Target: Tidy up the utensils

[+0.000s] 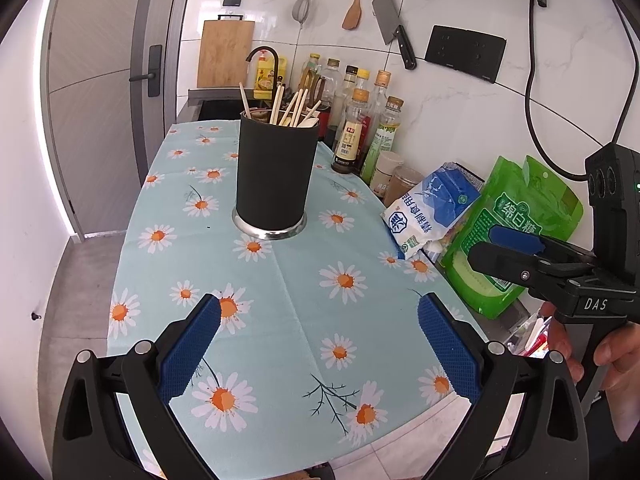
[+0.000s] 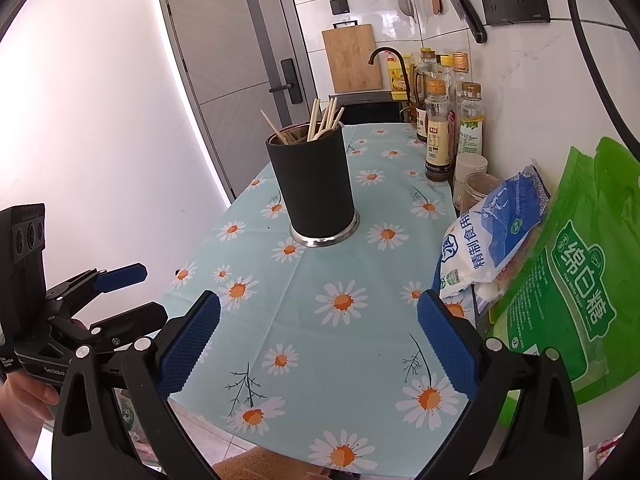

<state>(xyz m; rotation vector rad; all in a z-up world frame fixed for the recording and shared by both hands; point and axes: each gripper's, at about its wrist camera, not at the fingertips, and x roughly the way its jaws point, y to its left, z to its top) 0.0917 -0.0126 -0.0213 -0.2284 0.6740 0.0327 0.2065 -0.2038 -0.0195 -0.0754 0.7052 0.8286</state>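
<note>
The tall black cylindrical holder with a steel base [image 1: 275,176] stands at frame centre on the daisy-print cloth surface [image 1: 288,300], wooden chopsticks [image 1: 294,109] already inside. Left gripper [image 1: 319,354] and right gripper [image 2: 319,354] hover with jaws wide, empty; nothing loose remains, so sorting looks finished.

Matte black utensil holder [image 1: 276,176] with a silver base rim, pale wooden chopsticks [image 1: 294,109] inside, on a light blue tablecloth [image 1: 280,280] printed with white, orange-centred daisies. Green sugar bag [image 1: 516,232], blue-and-white salt bag [image 1: 432,208].
</note>
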